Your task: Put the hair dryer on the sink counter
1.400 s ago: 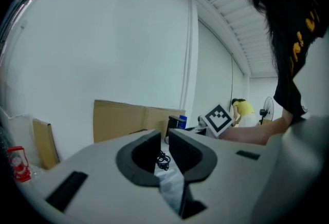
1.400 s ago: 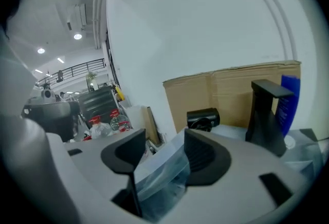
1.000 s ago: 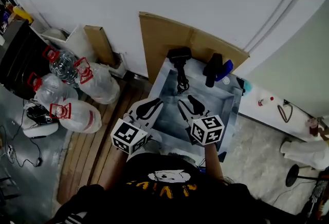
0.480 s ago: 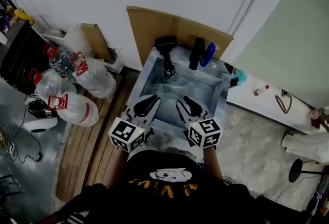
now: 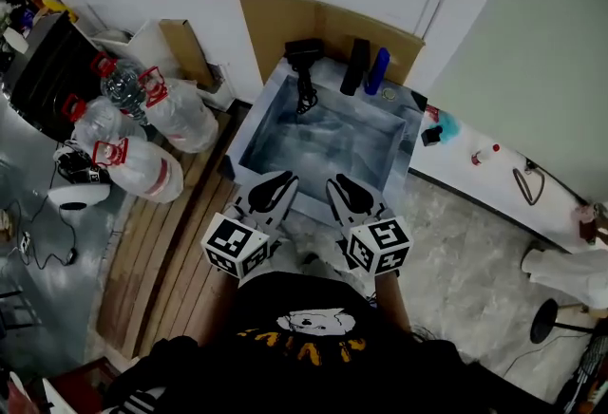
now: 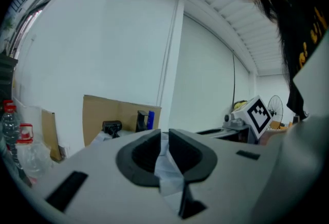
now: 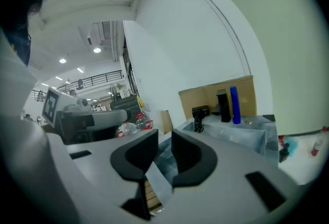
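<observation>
The black hair dryer (image 5: 305,51) lies on the back ledge of the plastic-covered sink (image 5: 255,135), its cord hanging into the basin. It also shows far off in the left gripper view (image 6: 112,127) and in the right gripper view (image 7: 200,112). My left gripper (image 5: 284,180) hovers at the sink's near rim with a narrow gap between its jaws and nothing in it (image 6: 164,133). Beside it, my right gripper (image 5: 334,182) has just been closing its jaws; a gap remains (image 7: 165,133) with nothing between them. Both grippers are well short of the dryer.
A black bottle (image 5: 357,65) and a blue bottle (image 5: 378,70) stand on the ledge next to the dryer, before a cardboard sheet (image 5: 285,23). Large water bottles (image 5: 142,127) lie left of the sink on wooden slats (image 5: 180,251). A low white ledge (image 5: 494,184) runs right.
Both grippers have drawn back from over the basin to its near rim, toward the person. The right gripper's jaws have narrowed. The hair dryer has stayed on the ledge.
</observation>
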The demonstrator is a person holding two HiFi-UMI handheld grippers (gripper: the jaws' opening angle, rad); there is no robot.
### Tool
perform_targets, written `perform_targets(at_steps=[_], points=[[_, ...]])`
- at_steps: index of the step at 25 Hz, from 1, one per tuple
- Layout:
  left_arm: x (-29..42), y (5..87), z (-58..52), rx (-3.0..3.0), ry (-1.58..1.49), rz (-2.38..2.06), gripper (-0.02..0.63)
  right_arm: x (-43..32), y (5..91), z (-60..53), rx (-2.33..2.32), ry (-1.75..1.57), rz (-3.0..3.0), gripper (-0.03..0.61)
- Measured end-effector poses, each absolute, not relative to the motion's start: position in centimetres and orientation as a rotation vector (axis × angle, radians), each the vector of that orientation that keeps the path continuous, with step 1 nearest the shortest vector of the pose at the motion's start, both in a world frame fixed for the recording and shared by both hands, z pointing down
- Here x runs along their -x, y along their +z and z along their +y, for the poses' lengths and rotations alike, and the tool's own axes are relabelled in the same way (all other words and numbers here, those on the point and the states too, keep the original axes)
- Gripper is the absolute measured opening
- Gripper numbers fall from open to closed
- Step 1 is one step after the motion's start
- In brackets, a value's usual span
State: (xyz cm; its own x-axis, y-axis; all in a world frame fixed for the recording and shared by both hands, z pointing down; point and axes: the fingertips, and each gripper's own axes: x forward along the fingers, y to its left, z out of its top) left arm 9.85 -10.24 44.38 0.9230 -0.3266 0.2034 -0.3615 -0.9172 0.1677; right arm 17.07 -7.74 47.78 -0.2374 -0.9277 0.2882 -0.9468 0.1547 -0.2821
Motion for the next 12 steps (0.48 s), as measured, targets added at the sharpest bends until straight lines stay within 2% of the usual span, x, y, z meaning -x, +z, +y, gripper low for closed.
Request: perform_targets(at_steps=[12], points=[[-8.8,42.4,-8.2,-2.917,0.253,-0.591,0.04,-16.1,47.5,-6.0,-1.881,0.661,-2.417,0.061]])
